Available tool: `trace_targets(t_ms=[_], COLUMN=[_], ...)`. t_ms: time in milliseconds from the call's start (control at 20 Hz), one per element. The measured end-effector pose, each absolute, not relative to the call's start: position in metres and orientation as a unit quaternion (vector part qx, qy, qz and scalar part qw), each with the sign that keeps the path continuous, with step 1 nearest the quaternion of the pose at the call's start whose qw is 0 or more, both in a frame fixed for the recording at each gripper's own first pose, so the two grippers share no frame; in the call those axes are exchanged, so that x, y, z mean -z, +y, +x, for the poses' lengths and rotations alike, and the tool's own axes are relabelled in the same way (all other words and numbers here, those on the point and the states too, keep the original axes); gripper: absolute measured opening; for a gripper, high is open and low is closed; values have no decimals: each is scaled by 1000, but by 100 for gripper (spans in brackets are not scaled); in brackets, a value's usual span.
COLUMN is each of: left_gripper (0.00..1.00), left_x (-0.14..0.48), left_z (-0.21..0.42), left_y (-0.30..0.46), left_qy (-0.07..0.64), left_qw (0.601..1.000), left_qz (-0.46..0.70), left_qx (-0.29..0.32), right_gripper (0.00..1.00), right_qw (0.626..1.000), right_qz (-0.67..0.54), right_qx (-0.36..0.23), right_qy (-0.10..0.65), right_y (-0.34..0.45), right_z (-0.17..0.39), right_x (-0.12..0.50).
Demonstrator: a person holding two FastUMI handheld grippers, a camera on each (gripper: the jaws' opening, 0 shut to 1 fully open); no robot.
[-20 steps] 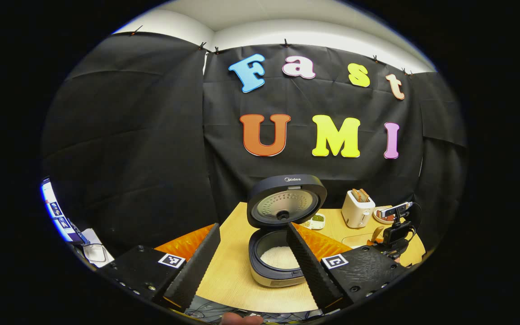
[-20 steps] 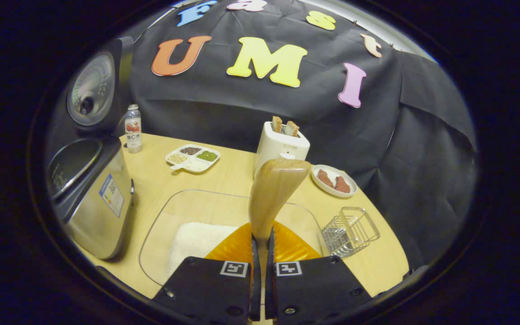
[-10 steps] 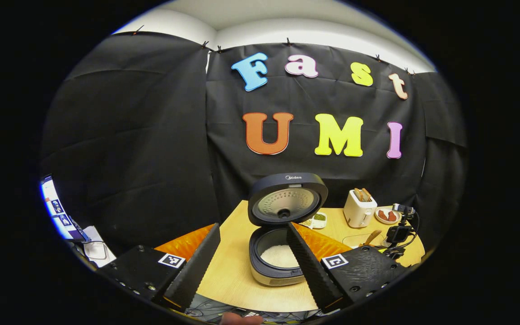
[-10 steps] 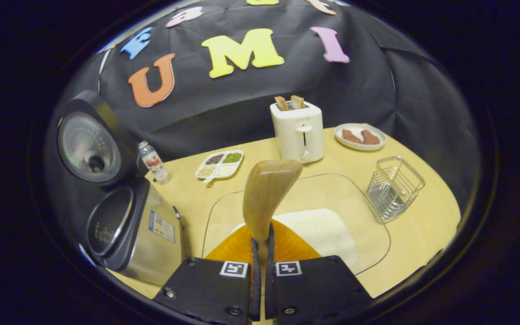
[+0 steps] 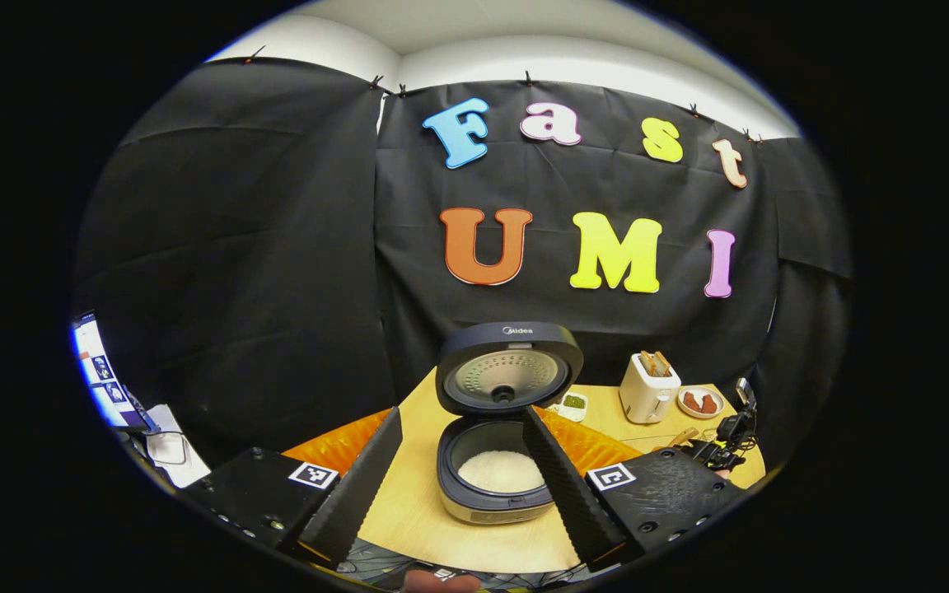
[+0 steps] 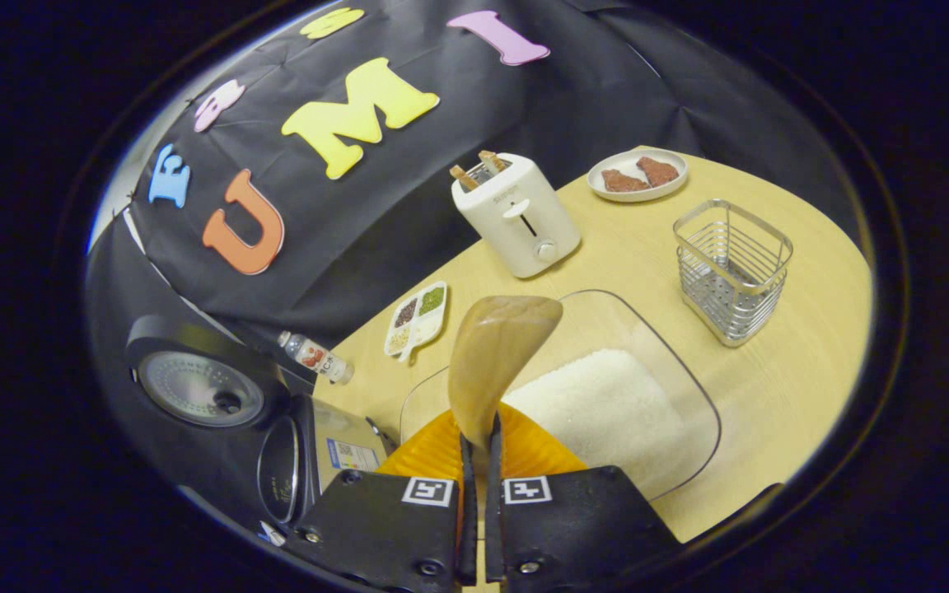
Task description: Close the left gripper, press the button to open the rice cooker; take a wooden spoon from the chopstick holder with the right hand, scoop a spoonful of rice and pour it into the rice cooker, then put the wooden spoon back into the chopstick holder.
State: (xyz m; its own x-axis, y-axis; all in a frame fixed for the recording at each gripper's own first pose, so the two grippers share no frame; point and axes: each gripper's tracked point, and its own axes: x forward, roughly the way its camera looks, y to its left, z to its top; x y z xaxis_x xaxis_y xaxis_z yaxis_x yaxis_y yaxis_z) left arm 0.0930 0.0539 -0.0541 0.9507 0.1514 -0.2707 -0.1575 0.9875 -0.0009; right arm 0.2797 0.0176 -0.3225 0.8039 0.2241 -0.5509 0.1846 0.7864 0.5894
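The right gripper [image 6: 474,449] clamps the wooden spoon [image 6: 495,354] by its handle, bowl up, over the near edge of the glass dish [image 6: 693,387] of rice [image 6: 598,408]. The left gripper [image 5: 462,461] is spread wide apart, empty, before the open rice cooker [image 5: 495,494]. The wire holder [image 6: 730,268] stands right of the dish.

Ahead of the right gripper [image 6: 474,461], a toaster [image 6: 517,214] with two slices stands on the surface [image 6: 804,346]. A plate [image 6: 638,175] of reddish pieces lies right of it, a divided dish [image 6: 415,317] and a toppled-looking bottle [image 6: 315,357] to its left.
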Motion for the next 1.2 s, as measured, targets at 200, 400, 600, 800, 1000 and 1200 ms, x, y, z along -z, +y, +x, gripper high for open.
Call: trace_targets(t_ms=[200, 400, 600, 800, 1000, 1200], left_gripper=[95, 95, 95, 95, 94, 95], left_x=[49, 45, 44, 40, 38, 38], left_z=[100, 104, 107, 104, 89, 68], left_y=[31, 12, 0, 1, 21, 44], left_qy=[129, 121, 113, 101, 93, 89], left_qw=[989, 989, 990, 990, 988, 985], left_qz=[-15, -17, -23, -20, -25, -32], left_qx=[-76, -78, -86, -99, -125, -146], right_gripper=[9, 9, 9, 9, 9, 9], right_qw=[887, 873, 865, 865, 867, 866], right_qz=[354, 398, 423, 425, 407, 387], right_qx=[-27, -40, -60, -89, -148, -208], right_qy=[295, 278, 264, 250, 245, 238], right_y=[-7, -35, -50, -40, 7, 80], right_z=[283, 284, 284, 285, 284, 283], right_x=[297, 266, 232, 191, 148, 110])
